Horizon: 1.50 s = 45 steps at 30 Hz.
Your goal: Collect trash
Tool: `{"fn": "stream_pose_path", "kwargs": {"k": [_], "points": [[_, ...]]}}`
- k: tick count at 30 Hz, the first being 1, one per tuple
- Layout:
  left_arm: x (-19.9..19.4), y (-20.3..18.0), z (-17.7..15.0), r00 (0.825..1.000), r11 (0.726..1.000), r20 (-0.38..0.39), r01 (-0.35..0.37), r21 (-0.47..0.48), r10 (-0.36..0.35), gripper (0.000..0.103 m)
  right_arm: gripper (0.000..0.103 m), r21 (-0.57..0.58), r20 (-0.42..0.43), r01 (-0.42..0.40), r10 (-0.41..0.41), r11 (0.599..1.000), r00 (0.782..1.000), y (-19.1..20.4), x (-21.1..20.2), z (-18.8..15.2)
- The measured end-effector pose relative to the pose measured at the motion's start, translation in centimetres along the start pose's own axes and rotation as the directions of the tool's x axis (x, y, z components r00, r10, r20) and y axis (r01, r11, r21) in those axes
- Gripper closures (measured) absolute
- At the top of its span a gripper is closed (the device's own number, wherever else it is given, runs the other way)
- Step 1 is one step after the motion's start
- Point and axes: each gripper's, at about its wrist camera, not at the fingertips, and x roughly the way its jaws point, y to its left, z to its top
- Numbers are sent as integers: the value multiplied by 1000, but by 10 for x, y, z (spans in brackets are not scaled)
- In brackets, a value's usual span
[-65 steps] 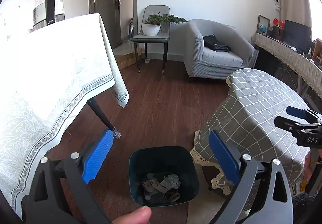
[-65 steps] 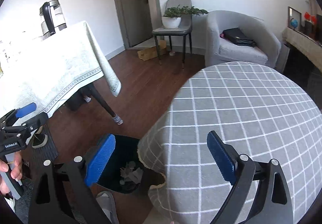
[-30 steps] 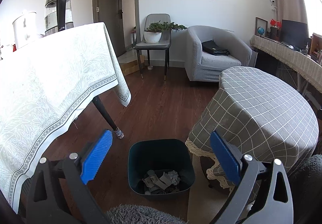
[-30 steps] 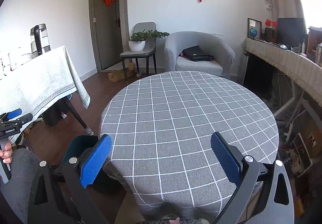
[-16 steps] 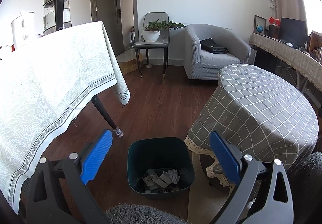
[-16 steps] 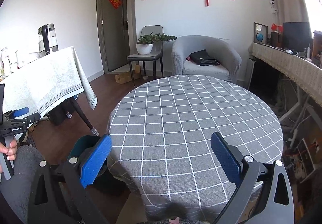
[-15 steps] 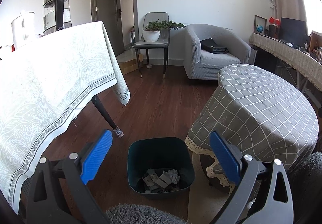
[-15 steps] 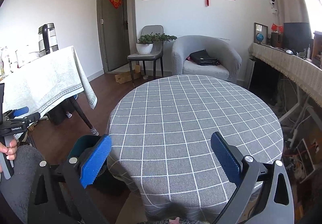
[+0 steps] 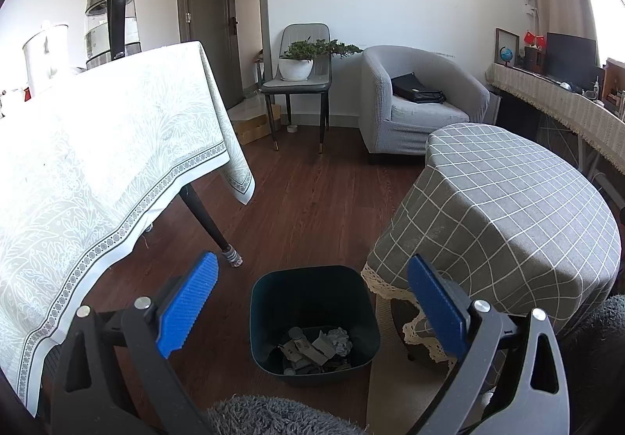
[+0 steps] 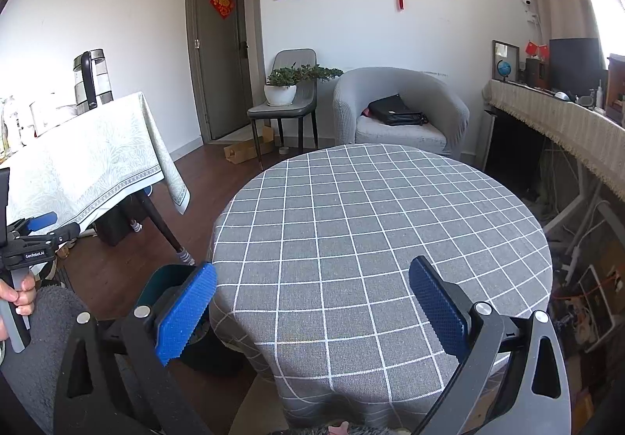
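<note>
1. The left gripper (image 9: 312, 290) is spread wide, holding nothing, above the dark teal plastic trash bin (image 9: 269, 302).
2. Crumpled paper scraps (image 9: 318, 347) lie inside the bin, which stands just beside the grey checked round table (image 10: 371, 220).
3. The right gripper (image 10: 312, 302) is likewise wide and holds nothing, over that table.

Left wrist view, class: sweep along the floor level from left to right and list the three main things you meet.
White patterned tablecloth table → dark trash bin holding crumpled paper → round table with grey checked cloth.
</note>
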Motion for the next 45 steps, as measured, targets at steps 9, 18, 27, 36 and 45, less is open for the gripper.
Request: {"fn": "stream_pose_path", "kwargs": {"k": [9, 18, 27, 36, 45], "points": [[-1, -1, 0, 1000, 1000, 0, -1, 1, 1, 4, 3, 8, -2, -3, 3, 1000, 1000, -2, 0, 1], [-1, -2, 0, 1000, 1000, -1, -2, 4, 2, 4, 3, 14, -4, -4, 4, 1000, 1000, -2, 0, 2], [0, -2, -1, 1000, 1000, -4, 1, 6, -1, 4, 3, 16, -6, -6, 6, 1000, 1000, -3, 0, 2], [0, -2, -2, 1000, 1000, -3, 1, 6, -1, 4, 3, 15, -7, -5, 5, 1000, 1000, -3, 0, 2], [0, -1, -1, 1000, 1000, -3, 2, 4, -2, 4, 3, 14, -7, -4, 4, 1000, 1000, -2, 0, 2]]}}
